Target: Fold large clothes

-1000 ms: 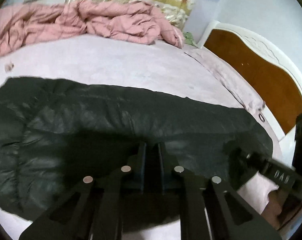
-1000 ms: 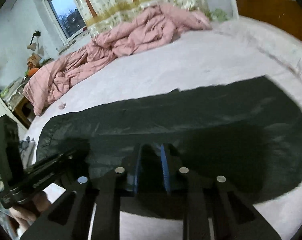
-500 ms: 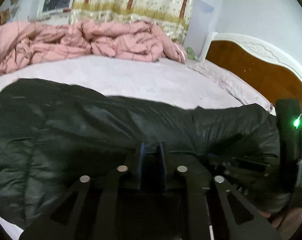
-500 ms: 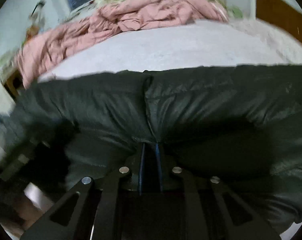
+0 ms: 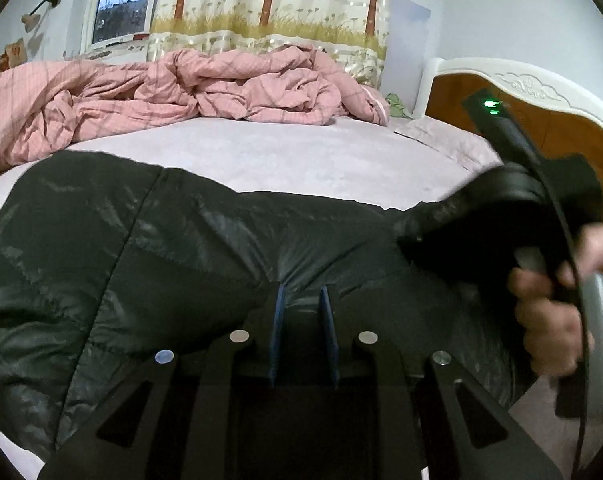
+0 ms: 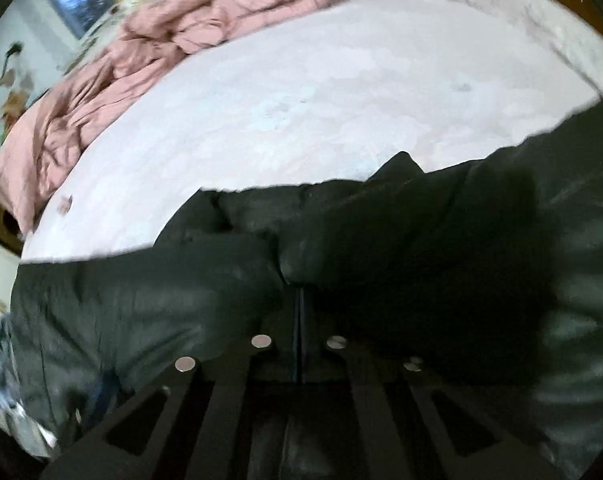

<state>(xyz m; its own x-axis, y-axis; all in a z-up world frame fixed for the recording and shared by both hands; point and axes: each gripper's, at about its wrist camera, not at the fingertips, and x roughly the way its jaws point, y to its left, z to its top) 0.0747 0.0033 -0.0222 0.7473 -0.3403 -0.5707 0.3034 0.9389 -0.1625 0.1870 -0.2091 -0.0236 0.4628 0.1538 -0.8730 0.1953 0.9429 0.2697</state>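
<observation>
Left wrist view: a black padded jacket [image 5: 205,264] lies spread across the pale pink sheet of a bed [image 5: 285,156], taking up the near half of the mattress. The left tool [image 5: 303,300] points down onto it, its two blue-edged fingers standing a narrow gap apart with a ridge of the jacket's shiny fabric bunched at their tips; whether the pads press on it cannot be told. At the right edge a person's hand [image 5: 553,312] grips the handle of the right tool, whose black body reaches onto the jacket and carries a small green light [image 5: 490,103]. A crumpled pink quilt [image 5: 173,88] is heaped along the far side of the bed, below a patterned curtain [image 5: 273,4] and a window [image 5: 119,2]. A wooden headboard [image 5: 513,112] with white trim stands at right

Right wrist view: the blurred frame shows the right tool [image 6: 298,308] with its fingers pressed together on a fold of the jacket [image 6: 381,240], the bare sheet [image 6: 301,100] and quilt [image 6: 141,44] beyond
</observation>
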